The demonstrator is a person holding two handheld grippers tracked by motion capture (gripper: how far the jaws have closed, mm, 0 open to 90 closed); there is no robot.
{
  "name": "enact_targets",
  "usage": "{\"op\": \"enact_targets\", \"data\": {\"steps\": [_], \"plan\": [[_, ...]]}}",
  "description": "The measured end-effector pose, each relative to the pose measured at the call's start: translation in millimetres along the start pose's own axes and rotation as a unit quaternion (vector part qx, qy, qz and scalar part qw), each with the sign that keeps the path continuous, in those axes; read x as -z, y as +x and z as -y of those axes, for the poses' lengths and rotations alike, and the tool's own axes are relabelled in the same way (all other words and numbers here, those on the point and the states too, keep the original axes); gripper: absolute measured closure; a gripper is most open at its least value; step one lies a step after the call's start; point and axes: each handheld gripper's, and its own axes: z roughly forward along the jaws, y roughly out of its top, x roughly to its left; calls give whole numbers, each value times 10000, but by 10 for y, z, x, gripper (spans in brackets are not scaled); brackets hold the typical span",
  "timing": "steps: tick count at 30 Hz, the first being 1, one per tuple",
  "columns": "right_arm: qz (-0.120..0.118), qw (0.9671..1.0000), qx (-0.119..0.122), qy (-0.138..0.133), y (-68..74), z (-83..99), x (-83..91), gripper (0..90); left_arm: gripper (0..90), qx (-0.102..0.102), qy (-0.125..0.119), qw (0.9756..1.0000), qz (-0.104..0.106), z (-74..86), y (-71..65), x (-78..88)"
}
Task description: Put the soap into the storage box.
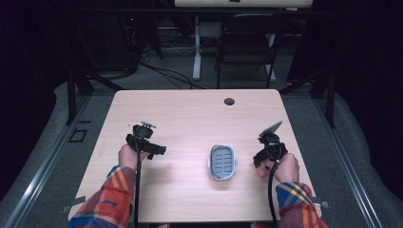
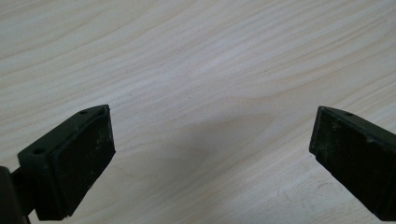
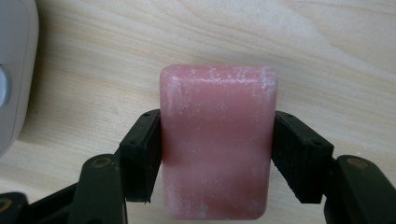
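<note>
Pink soap bar [image 3: 217,144] unlabelled, clamped in right gripper [image 3: 217,156], beside soap dish [image 1: 222,162]

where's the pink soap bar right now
The pink soap bar sits clamped between the right gripper jaws in the right gripper view, just above the wooden table, with the grey soap dish at its left.

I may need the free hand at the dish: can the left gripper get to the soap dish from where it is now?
Probably yes. The left gripper is open and holds nothing, and bare table lies between it and the soap dish. The right gripper, shut on the pink soap, sits on the dish's far side.
</note>
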Motion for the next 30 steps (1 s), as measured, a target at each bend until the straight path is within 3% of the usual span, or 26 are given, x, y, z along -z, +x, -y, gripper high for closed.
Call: {"op": "enact_targets", "data": {"steps": [8, 15, 18, 23, 30], "plan": [[-27, 9999, 69, 82, -7, -20, 109, 376, 0, -36, 19, 10000, 34, -6, -8, -8], [-81, 9998, 134, -76, -1, -58, 229, 376, 0, -44, 7, 10000, 33, -18, -11, -16], [-108, 9996, 260, 40, 11, -80, 299, 376, 0, -54, -21, 10000, 47, -17, -27, 0], [-69, 9996, 251, -84, 45, -94, 370, 376, 0, -44, -13, 10000, 68, -15, -22, -3], [-85, 9994, 332, -59, 86, -162, 491, 376, 0, -54, -30, 10000, 72, -18, -21, -5]]}}
